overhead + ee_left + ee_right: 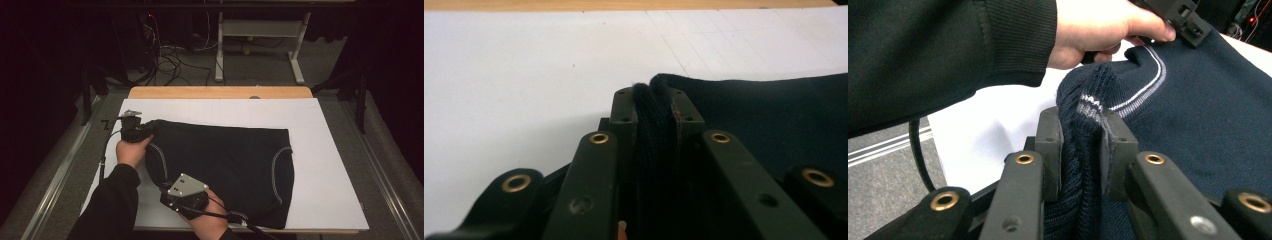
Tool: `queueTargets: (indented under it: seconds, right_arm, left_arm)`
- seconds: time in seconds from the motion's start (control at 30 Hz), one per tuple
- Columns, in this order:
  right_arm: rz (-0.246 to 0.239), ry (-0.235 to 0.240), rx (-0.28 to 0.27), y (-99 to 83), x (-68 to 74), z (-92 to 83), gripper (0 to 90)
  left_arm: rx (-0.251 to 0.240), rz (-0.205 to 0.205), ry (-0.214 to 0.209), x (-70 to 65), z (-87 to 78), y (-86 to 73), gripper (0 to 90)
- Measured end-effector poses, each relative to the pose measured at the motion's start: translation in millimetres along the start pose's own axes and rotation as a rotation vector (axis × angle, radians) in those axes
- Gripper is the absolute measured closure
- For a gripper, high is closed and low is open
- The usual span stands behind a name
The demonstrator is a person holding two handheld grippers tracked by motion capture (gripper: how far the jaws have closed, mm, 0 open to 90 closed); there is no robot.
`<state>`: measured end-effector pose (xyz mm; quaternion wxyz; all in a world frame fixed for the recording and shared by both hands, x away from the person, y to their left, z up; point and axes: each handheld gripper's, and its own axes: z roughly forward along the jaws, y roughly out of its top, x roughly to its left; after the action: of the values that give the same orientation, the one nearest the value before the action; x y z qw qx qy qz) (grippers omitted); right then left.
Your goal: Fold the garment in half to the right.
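A dark navy knitted garment (225, 160) with pale stitched trim lies flat on a white sheet (320, 150) that covers the table. My left gripper (149, 131) is at the garment's far left corner. In the left gripper view, my left gripper (655, 100) is shut on a bunched fold of the knit (774, 115). My right gripper (167, 189) is at the near left edge. In the right gripper view, my right gripper (1083, 125) is shut on the ribbed, striped hem of the garment (1198, 100). The person's left hand (1098, 30) holds the other gripper beyond it.
The table's wooden far edge (220, 92) shows past the sheet. Metal rails (385, 185) run along both sides of the table. Behind it stand a white desk frame (260, 30) and loose cables (170, 60) on the floor. Bare sheet lies right of the garment.
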<state>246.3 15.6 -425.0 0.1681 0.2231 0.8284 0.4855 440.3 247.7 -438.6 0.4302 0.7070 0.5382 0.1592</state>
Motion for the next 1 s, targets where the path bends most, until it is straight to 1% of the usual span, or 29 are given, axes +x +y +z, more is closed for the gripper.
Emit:
queueTargets:
  seconds: [0.07,0.17,0.23,0.3,0.37,0.47,0.6,0.77,0.87,1.0]
  right_arm:
    - [-0.008,0.002,-0.003,1.5,0.7,-1.0,74.7]
    - [-0.014,0.005,-0.006,4.3,1.6,-1.3,74.7]
    - [-0.015,0.004,-0.010,6.4,2.7,-1.3,74.8]
    - [-0.021,0.003,-0.011,8.2,4.3,-0.8,74.8]
    - [-0.028,0.008,-0.007,9.6,6.4,0.6,74.8]
    - [-0.035,0.016,-0.002,11.6,9.7,4.7,74.7]
    - [-0.049,0.026,0.001,15.8,14.6,11.7,74.7]
    - [-0.060,0.042,0.002,21.6,21.5,20.3,74.7]
    - [-0.071,0.053,0.003,24.8,25.6,25.7,74.7]
    - [-0.076,0.068,0.001,28.9,32.9,33.5,74.7]
  left_arm:
    - [-0.018,0.005,0.001,-2.1,-3.1,4.4,73.7]
    - [-0.036,0.032,0.008,-3.8,-6.3,7.3,73.8]
    - [-0.045,0.033,0.000,-2.5,-8.3,7.5,73.9]
    - [-0.043,0.026,-0.006,-0.2,-10.1,7.2,73.9]
    - [-0.036,0.031,0.003,2.1,-12.2,7.2,73.8]
    - [-0.039,0.014,0.009,7.1,-15.7,7.7,73.7]
    - [-0.042,0.008,0.013,15.7,-21.8,7.4,73.6]
    - [-0.053,-0.012,0.025,28.3,-30.0,3.3,73.4]
    - [-0.044,-0.006,0.037,35.1,-35.2,1.5,73.5]
    - [-0.056,-0.012,0.053,43.2,-44.2,0.3,73.5]
